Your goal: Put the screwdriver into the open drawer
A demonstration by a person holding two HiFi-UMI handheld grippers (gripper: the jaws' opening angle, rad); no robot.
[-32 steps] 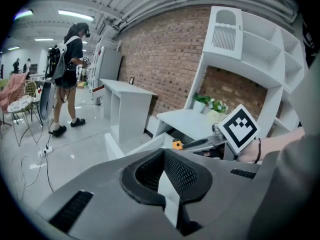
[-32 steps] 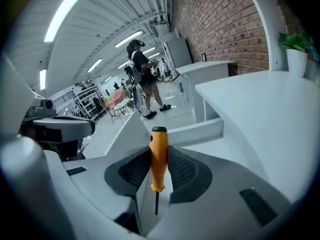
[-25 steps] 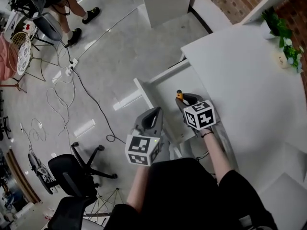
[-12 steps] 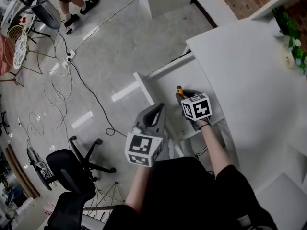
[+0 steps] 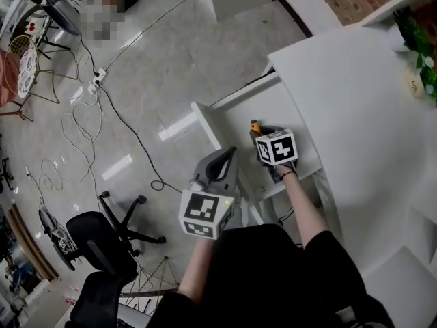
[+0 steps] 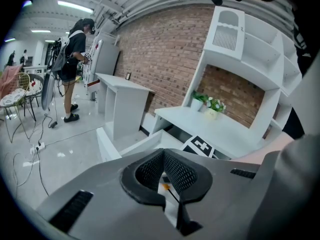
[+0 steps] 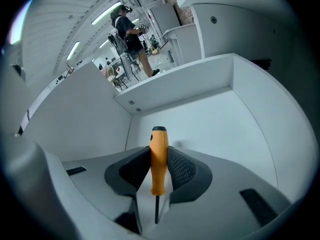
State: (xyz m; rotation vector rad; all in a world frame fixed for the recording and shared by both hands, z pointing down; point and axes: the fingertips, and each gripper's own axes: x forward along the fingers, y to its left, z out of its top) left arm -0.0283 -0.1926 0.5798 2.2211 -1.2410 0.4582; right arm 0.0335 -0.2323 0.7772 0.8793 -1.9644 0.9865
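An orange-handled screwdriver (image 7: 159,159) is clamped between the pads of my right gripper (image 7: 160,154), handle end pointing away from the camera and dark shaft pointing back toward it. In the head view that gripper (image 5: 263,134) reaches down into the open white drawer (image 5: 205,123), with the orange handle (image 5: 255,126) poking out ahead of it. The drawer's floor (image 7: 220,119) and side wall (image 7: 75,119) surround the tool. My left gripper (image 5: 222,158) hovers outside the drawer's near left corner, jaws shut with nothing in them (image 6: 163,152).
The white desk top (image 5: 355,101) lies over the drawer to the right, with a potted plant (image 5: 418,43) at its back. A black office chair (image 5: 102,241) and cables (image 5: 89,125) are on the floor to the left. A person (image 6: 75,54) stands far off.
My right gripper has sunk deeper into the drawer with the screwdriver still held. The left gripper has stayed where it was.
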